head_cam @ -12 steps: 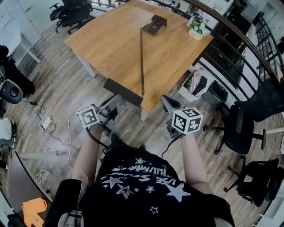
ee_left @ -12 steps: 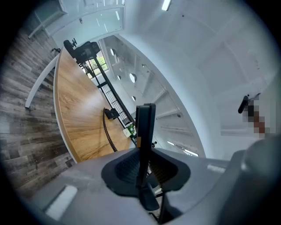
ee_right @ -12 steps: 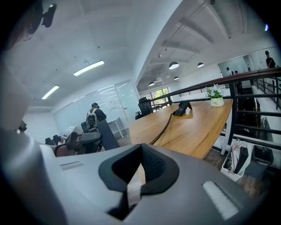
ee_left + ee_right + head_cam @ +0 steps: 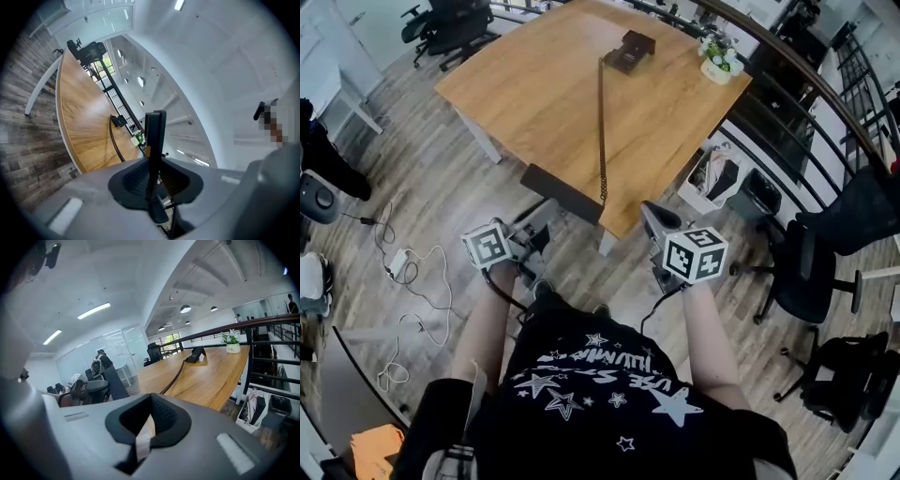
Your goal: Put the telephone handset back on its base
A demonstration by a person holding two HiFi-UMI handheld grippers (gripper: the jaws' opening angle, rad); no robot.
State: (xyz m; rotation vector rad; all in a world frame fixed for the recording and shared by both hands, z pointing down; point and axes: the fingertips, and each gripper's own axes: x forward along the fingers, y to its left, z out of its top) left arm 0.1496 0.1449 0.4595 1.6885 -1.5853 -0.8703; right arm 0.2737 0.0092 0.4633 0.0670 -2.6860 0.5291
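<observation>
You are holding the left gripper [image 4: 534,240] and right gripper [image 4: 652,213] near your body, each one's jaws pressed together, empty. Only the head view is showing your shirt [image 4: 600,384] lettering, too warped to read. A coiled cord [image 4: 601,122] is running along the counter [image 4: 534,94] to the telephone [image 4: 628,51] at its far end.

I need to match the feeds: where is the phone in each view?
Head view: the phone is at top centre, at the far end of the table.
Left gripper view: the phone is small and dark, left of centre, far along the tabletop.
Right gripper view: the phone is right of centre, in the upper half.
Shared landmark: the coiled cord running from the phone toward the table's near edge.
</observation>
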